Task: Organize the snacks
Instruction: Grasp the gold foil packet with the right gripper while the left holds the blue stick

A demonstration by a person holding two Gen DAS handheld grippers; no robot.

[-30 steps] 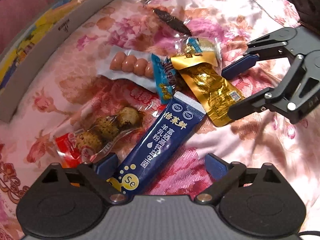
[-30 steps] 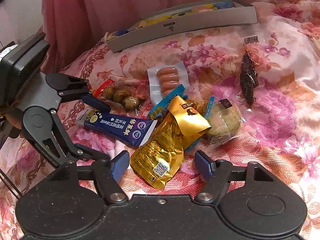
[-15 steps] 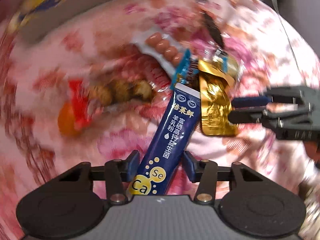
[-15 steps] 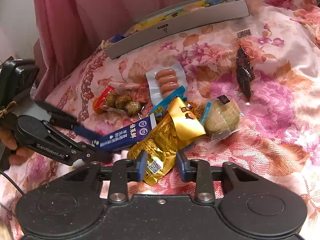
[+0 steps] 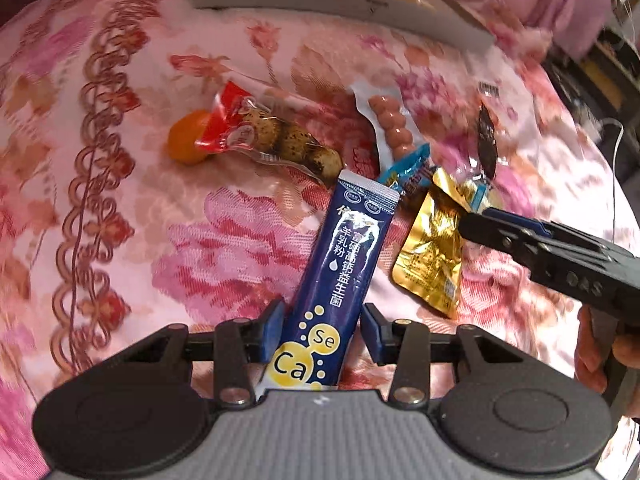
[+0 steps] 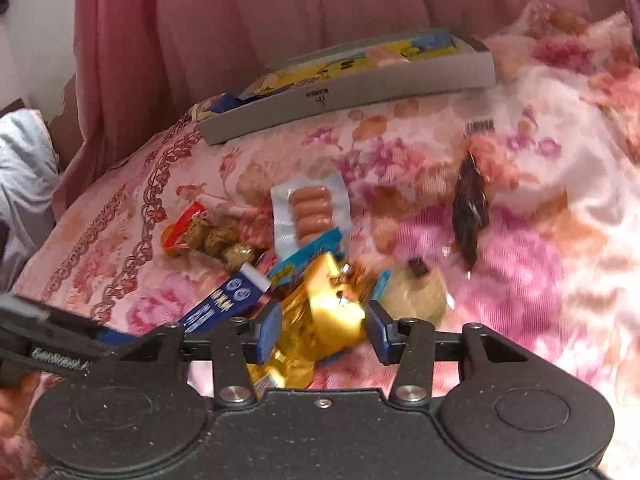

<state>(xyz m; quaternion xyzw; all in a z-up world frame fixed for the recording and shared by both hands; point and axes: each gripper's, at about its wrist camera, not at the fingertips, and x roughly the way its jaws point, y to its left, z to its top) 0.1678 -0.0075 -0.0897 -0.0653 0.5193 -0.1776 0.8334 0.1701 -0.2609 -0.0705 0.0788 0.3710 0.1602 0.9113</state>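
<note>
Your left gripper [image 5: 322, 330] is clamping the blue stick sachet [image 5: 340, 276] near its "Se/Ca" end; both blue pads [image 5: 272, 330] are pressing its edges, and the sachet is pointing away from you over the pink floral cloth [image 5: 224, 248]. Your right gripper [image 6: 320, 334] is holding the gold foil pouch [image 6: 324, 312]; the pouch is sitting bunched between its fingers, and in the left wrist view the fingers are lying close together on the pouch's upper edge. That frame is motion-blurred, so the contact points are unclear.

The remaining snacks are lying on the cloth beyond the two held packs: the quail-egg pack [image 5: 276, 140] with an orange round piece [image 5: 188, 142] beside it, the mini-sausage pack [image 6: 312, 212], a light-blue wrapper [image 5: 408, 170] touching the sachet's far end, a round pale cake [image 6: 416, 294] just right of the pouch, and a dark dried snack [image 6: 472, 208] further right. The grey tray [image 6: 360, 92] is sitting at the far edge of the cloth, well apart from the pile, with yellow packets inside.
</note>
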